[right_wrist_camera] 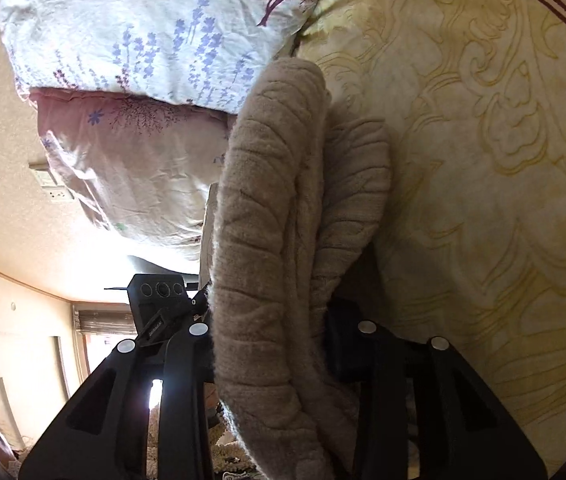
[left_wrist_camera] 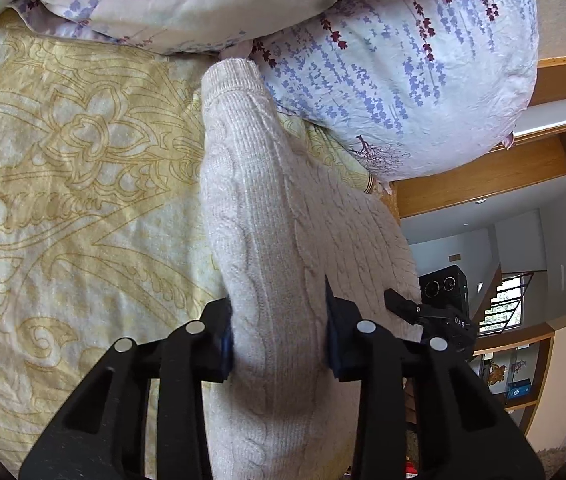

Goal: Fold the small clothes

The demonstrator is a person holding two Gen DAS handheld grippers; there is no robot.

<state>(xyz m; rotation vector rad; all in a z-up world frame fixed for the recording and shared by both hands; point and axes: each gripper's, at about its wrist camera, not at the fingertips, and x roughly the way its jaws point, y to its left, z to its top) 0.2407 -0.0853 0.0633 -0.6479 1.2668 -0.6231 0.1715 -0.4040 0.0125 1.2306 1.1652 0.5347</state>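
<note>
Left wrist: left gripper (left_wrist_camera: pixel 279 336) fingers clamp cream knit sweater (left_wrist_camera: pixel 275 208).

Showing as thick cable-knit wool or similar yarn, cream, fuzzy and matt: the sweater (left_wrist_camera: pixel 283 216). Lying beneath, a soft, napped cloth bedspread (left_wrist_camera: pixel 75 168) with yellow scrollwork. Looking crinkled and thin, smooth woven cotton: the floral quilt (left_wrist_camera: pixel 395 80). Appearing as matt black plastic with bright metal pins: left gripper (left_wrist_camera: pixel 279 340) and right gripper (right_wrist_camera: pixel 271 344). Gleaming faintly, varnished wood trim (left_wrist_camera: pixel 483 176).
</note>
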